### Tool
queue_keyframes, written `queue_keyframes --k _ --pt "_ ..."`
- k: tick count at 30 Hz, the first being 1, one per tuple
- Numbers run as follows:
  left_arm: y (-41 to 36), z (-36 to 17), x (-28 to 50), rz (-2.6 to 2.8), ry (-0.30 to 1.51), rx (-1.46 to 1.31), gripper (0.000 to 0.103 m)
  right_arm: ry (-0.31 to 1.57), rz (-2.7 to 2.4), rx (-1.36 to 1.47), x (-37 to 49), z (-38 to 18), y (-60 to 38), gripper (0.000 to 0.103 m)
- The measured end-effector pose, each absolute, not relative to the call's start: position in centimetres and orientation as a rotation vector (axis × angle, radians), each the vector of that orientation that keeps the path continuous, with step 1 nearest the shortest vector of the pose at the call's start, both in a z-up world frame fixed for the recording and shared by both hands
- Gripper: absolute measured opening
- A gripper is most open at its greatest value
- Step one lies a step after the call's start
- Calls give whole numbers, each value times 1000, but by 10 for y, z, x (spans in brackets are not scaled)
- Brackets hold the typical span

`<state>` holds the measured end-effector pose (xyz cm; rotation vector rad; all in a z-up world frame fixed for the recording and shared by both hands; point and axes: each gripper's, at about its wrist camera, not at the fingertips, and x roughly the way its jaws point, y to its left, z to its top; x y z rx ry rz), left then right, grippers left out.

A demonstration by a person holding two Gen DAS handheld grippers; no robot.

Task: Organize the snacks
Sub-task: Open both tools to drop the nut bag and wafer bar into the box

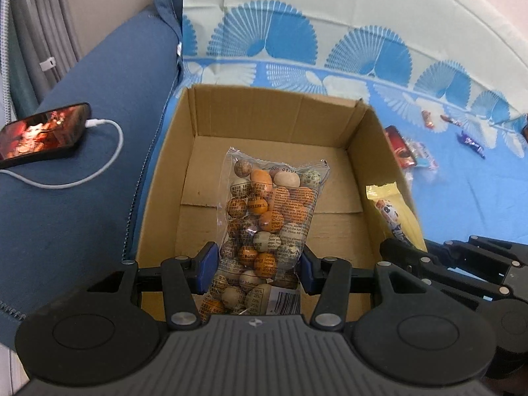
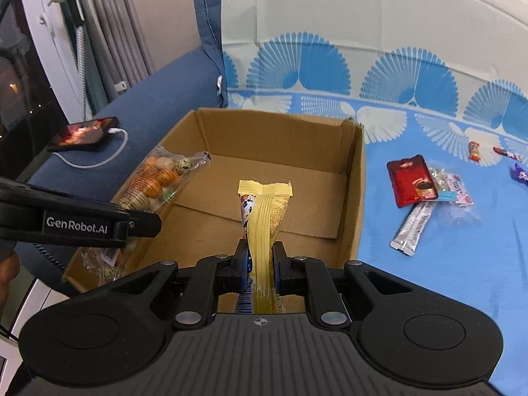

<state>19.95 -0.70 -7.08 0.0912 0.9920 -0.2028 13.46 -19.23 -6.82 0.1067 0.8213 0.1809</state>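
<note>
Over the open cardboard box (image 2: 287, 178), both tongs hang with a snack apiece, so the step in hand looks like the drop-off. Left tongs (image 1: 255, 265) pinch a clear bag of speckled coated nuts (image 1: 264, 217) by its lower half, the bag dangling above the box floor on the left side. Right tongs (image 2: 260, 260) are pressed nearly together on a slim yellow packet (image 2: 264, 217), which stands up between the pads over the middle of the box. Nothing can be seen lying inside the box yet.

Next, by the look of it, each hand should sink a little further past the box walls and spread its tongs so the snacks fall flat, the two kept apart so they do not land on one another.

Counted: one box, two held snacks. On the blue patterned bed cover (image 2: 445, 264) to the right, well apart from the box, lie one red pouch (image 2: 411, 178), one silver stick sachet (image 2: 412, 227), one clear pack of sweets (image 2: 453, 191) and three small wrapped candies (image 2: 474, 151) farther back. One phone (image 2: 82, 133) on a white cable rests on the blue sofa arm to the left.
</note>
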Motion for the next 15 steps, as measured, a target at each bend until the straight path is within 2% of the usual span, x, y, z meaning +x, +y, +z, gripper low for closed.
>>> queue_keyframes --k 4,7,8,9,11,13,15 --pt "-10 -82 214 -195 1010 101 56 836 175 109 152 -79 -194 16" --pt "-10 -88 223 -180 1010 109 60 833 164 110 161 -83 -196 16" --pt "-10 -88 225 -175 1003 103 65 829 159 113 164 -84 -197 18" --pt "-9 -87 227 -172 986 96 80 824 155 119 166 -84 -198 20" --pt "-8 -81 227 -132 943 104 100 814 149 132 171 -81 -201 48" --pt "-5 -73 221 -98 883 117 103 792 98 147 168 -74 -206 68" --pt "-4 -68 213 -101 879 136 103 787 99 145 163 -68 -209 73"
